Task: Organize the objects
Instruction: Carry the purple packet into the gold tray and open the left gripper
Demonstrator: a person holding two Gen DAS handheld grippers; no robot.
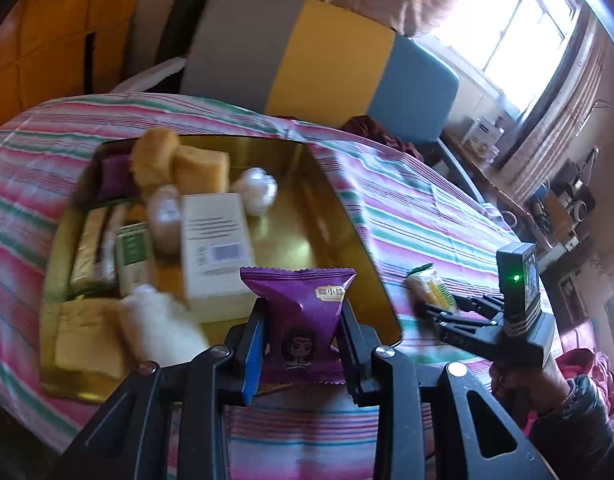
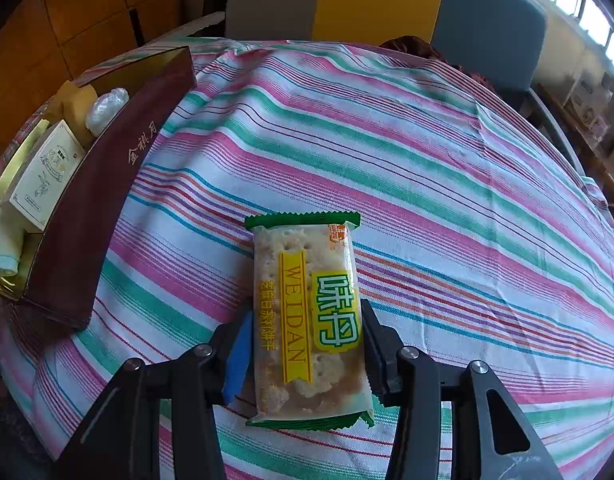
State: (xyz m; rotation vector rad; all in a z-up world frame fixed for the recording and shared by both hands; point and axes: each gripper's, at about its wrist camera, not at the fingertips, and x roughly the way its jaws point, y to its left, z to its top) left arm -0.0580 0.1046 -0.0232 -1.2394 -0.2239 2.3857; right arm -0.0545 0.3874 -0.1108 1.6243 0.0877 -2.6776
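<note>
My left gripper (image 1: pixel 303 310) is shut on a purple snack packet (image 1: pixel 299 292), holding it upright over the near edge of a gold-lined box (image 1: pixel 295 220). In the box lie a white carton (image 1: pixel 215 244), yellow cakes (image 1: pixel 179 160), white wrapped balls (image 1: pixel 259 192) and several small packets. My right gripper (image 2: pixel 307 312) is shut on a green and yellow cracker packet (image 2: pixel 307 316), its fingers against both long sides, low over the striped tablecloth (image 2: pixel 427 152). In the left wrist view the right gripper (image 1: pixel 433 312) and cracker packet (image 1: pixel 431 286) sit right of the box.
The box's maroon outer wall (image 2: pixel 107 184) stands left of the right gripper. A chair with a grey, yellow and blue back (image 1: pixel 319 52) is behind the table, with a dark red cloth (image 1: pixel 371 128) on it. A person's hand (image 1: pixel 547 376) holds the right gripper. Cluttered shelves (image 1: pixel 559 204) stand under the window.
</note>
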